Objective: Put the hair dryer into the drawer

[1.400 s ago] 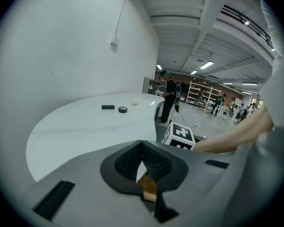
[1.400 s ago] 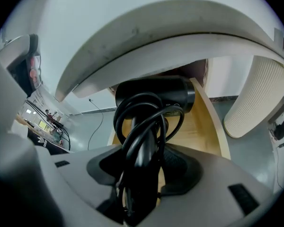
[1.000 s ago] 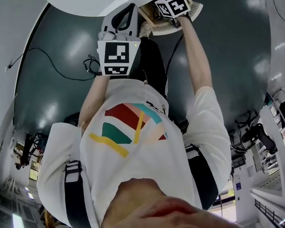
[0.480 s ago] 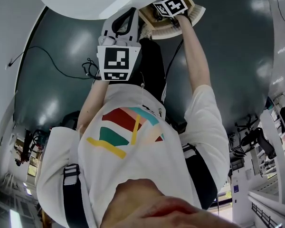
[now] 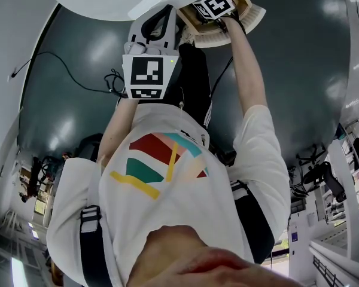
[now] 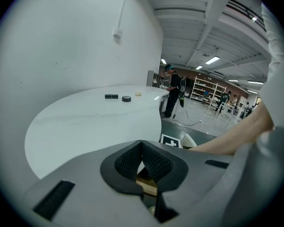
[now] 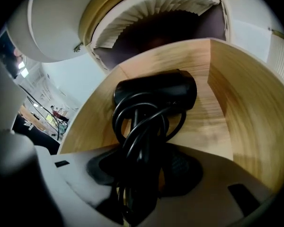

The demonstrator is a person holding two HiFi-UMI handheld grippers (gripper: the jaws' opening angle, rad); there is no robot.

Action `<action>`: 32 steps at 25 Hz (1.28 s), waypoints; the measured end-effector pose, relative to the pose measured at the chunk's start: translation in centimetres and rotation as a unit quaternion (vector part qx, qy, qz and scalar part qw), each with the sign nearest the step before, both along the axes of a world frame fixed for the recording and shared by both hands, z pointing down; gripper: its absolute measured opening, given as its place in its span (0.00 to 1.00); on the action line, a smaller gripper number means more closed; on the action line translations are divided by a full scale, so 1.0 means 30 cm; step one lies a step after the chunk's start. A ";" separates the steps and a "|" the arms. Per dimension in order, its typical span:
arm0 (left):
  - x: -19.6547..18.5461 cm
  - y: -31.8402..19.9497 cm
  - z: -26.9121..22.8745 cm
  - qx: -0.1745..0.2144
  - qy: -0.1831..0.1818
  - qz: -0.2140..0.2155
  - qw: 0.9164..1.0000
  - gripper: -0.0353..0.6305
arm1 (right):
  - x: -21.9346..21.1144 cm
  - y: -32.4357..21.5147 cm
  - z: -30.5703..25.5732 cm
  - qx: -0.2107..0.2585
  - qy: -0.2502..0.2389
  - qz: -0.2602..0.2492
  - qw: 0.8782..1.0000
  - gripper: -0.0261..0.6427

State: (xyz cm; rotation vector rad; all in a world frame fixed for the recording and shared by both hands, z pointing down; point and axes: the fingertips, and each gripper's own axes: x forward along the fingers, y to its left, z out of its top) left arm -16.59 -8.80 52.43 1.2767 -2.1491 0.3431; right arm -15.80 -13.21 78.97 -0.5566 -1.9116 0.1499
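Wood is all around the black hair dryer [image 7: 156,96]. It sits low inside the open drawer [image 7: 236,98], with light brown walls on both sides and the back wall just behind its fat head. Its black cord [image 7: 143,126] is wound in loops round the handle. The right gripper [image 7: 142,169] is clamped on that handle and cord, one pad on each side, and it points down into the drawer. I cannot tell if the hair dryer touches the bottom of the drawer. Just above the drawer is a pale folded edge [image 7: 156,8], like a paper fan. The left gripper [image 6: 142,157] has its jaws pressed together with nothing between them. It is held just beside the drawer, by the rim of a big white table [image 6: 85,122]. Far off on that table lie two small black things [image 6: 111,96] and one small pale thing [image 6: 138,93]. Past the table a person [image 6: 171,91] stands in a big bright hall. From the head view, the person's right arm [image 5: 248,70] reaches out straight to the drawer. The square marker cube [image 5: 148,76] on the left gripper faces the camera. Under it all is a dark shiny floor [image 5: 299,70].
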 end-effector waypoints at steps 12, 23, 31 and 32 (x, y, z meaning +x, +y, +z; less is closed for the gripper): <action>-0.005 0.019 -0.002 0.007 0.005 -0.007 1.000 0.08 | 0.001 0.012 -0.012 -0.001 -0.008 0.013 1.000 0.40; -0.003 -0.018 -0.075 0.029 0.004 0.010 1.000 0.08 | -0.063 -0.012 -0.226 -0.019 -0.076 0.054 0.995 0.47; -0.002 -0.075 -0.227 0.067 -0.008 0.032 0.997 0.08 | 0.007 -0.053 -0.374 0.007 -0.060 0.085 0.995 0.47; -0.007 -0.081 -0.251 0.073 -0.009 0.035 0.997 0.08 | 0.018 -0.059 -0.396 0.009 -0.058 0.093 0.994 0.47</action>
